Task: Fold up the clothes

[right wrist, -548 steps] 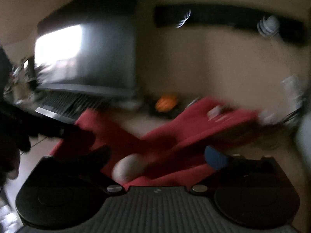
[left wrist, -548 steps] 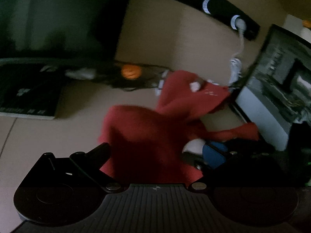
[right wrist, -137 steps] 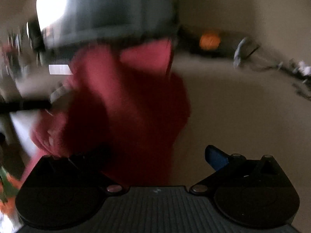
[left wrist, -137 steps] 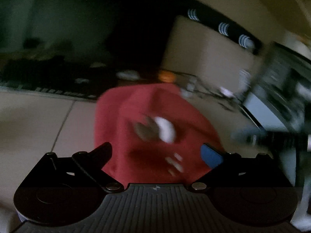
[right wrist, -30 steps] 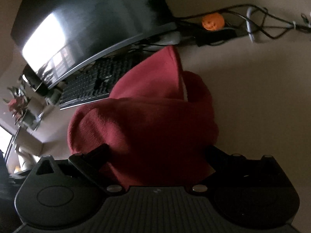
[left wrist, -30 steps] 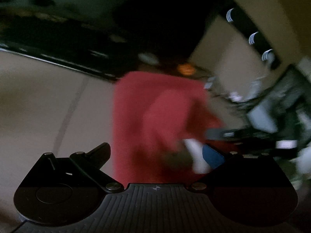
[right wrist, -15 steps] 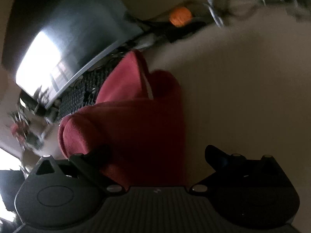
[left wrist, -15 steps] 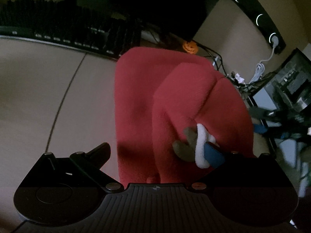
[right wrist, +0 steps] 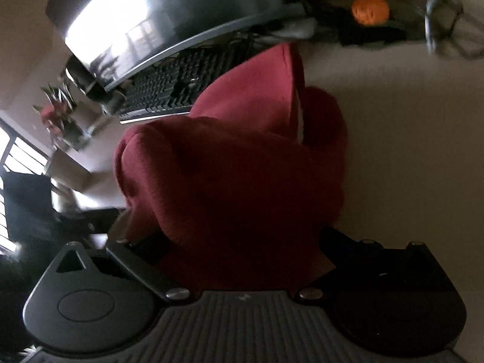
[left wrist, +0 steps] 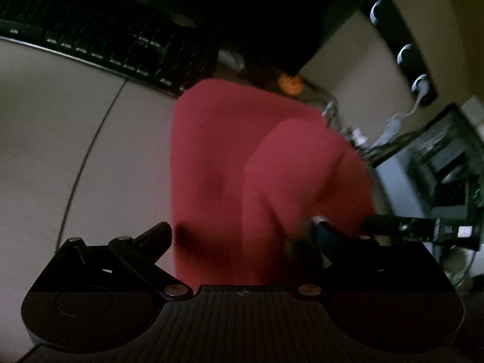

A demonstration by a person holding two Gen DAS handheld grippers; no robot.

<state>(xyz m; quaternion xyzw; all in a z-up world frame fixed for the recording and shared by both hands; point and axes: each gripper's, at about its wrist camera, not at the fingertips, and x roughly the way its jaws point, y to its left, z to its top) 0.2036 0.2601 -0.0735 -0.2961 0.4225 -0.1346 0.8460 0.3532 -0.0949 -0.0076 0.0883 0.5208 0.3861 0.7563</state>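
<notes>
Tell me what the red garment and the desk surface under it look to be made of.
Red garment: looks like a soft fleece or brushed knit, matte; a fuzzy nap shows on its rounded, bulky folds in the right wrist view. Desk surface: smooth, pale beige with a dull sheen, probably laminate or painted board; a thin seam line crosses it in the left wrist view. No grain is visible.

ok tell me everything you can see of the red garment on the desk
The red garment looks like soft, fuzzy knit or fleece, dark red, with a thin white edge showing at one fold. It lies on the beige desk, folded into a bundle with layers overlapping, its far end near the keyboard. It sits between the open fingers of both the right gripper and left gripper; neither is visibly clamped on it.
</notes>
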